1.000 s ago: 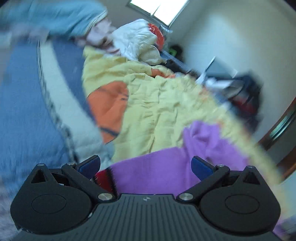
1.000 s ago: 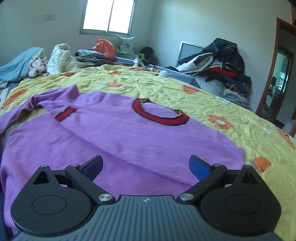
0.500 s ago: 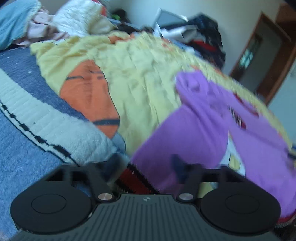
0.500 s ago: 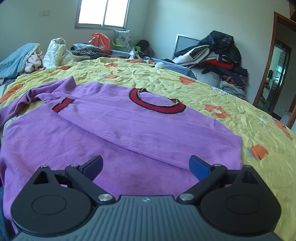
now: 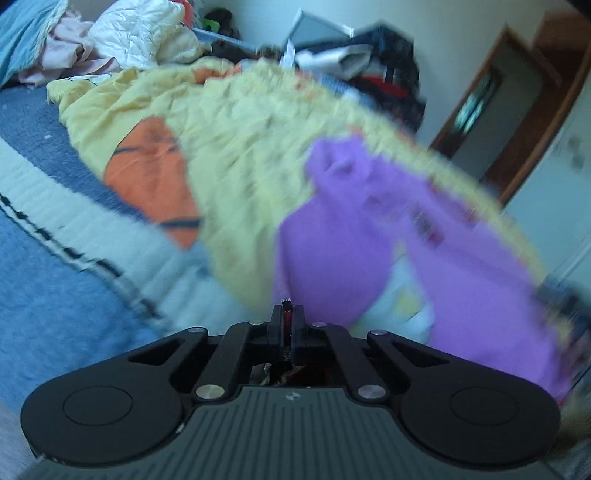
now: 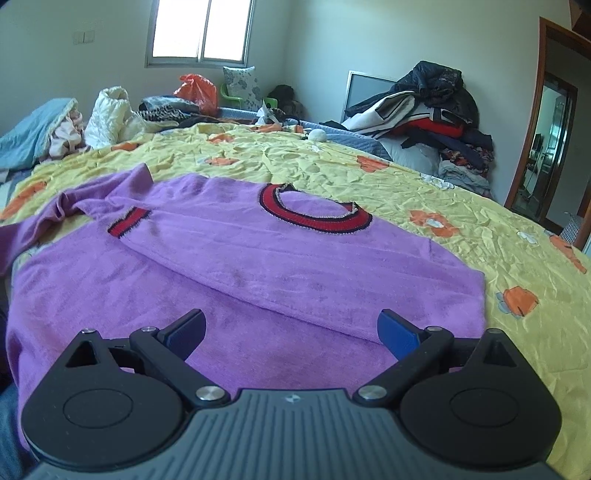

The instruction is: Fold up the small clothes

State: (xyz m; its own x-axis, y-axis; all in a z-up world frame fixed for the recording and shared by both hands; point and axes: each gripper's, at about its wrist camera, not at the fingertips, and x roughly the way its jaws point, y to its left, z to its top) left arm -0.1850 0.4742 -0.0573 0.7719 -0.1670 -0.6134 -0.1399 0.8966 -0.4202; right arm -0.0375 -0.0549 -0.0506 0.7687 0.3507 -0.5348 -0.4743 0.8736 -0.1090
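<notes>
Left gripper (image 5: 287,314): fingers pressed together, clamped on a red-trimmed edge of the purple sweater (image 5: 332,236), apparently a cuff. Sleeve lifted off the bed, running from the closed tips toward 1 o'clock; view blurred. Yellow bedsheet (image 5: 236,147) beneath, with an orange patch (image 5: 151,173) at 10 o'clock and a blue and cream blanket (image 5: 55,258) toward 9 o'clock.

Right gripper (image 6: 291,328): fingers spread wide, nothing between them, hovering just above the sweater's lower part. Purple sweater (image 6: 258,258) lying flat on the yellow bedsheet (image 6: 480,229), filling the middle of the right wrist view. Red and dark collar (image 6: 314,212) at 12 o'clock from the tips. One sleeve folded across the chest, its red cuff (image 6: 127,221) at about 10 o'clock; the other sleeve trailing off toward 9 o'clock.

Farther back: clothes pile (image 6: 424,114) against the wall at 1 o'clock, window (image 6: 201,29) at 11 o'clock, orange bag (image 6: 197,90) and white quilted bundle (image 6: 107,114) beside it, doorway (image 6: 550,147) at 2 o'clock.
</notes>
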